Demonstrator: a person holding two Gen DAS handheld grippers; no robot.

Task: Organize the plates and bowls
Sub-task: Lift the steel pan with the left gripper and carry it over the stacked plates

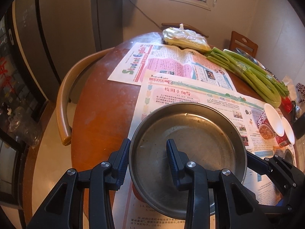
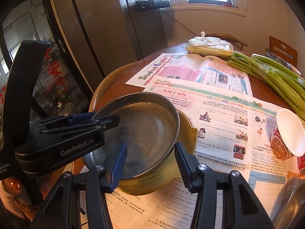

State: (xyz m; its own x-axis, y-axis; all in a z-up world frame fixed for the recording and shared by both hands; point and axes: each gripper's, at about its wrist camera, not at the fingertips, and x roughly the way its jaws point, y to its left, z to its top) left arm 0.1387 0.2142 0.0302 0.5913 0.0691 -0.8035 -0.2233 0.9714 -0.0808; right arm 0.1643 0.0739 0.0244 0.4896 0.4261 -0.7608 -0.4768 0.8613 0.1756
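Observation:
A round steel plate with a raised rim hangs just above the newspaper-covered table, held from both sides. My left gripper is shut on its near left rim, one finger outside and one inside. In the right wrist view the same plate sits over a yellow dish; whether they touch I cannot tell. There, my right gripper is shut on the plate's near right rim, and the left gripper clamps the far left rim. Two white bowls with red printed sides lie tilted at the right.
Newspapers cover the round wooden table. A bundle of green stalks and a plastic bag of food lie at the back. Another steel bowl is far right. A chair back curves along the table's left edge.

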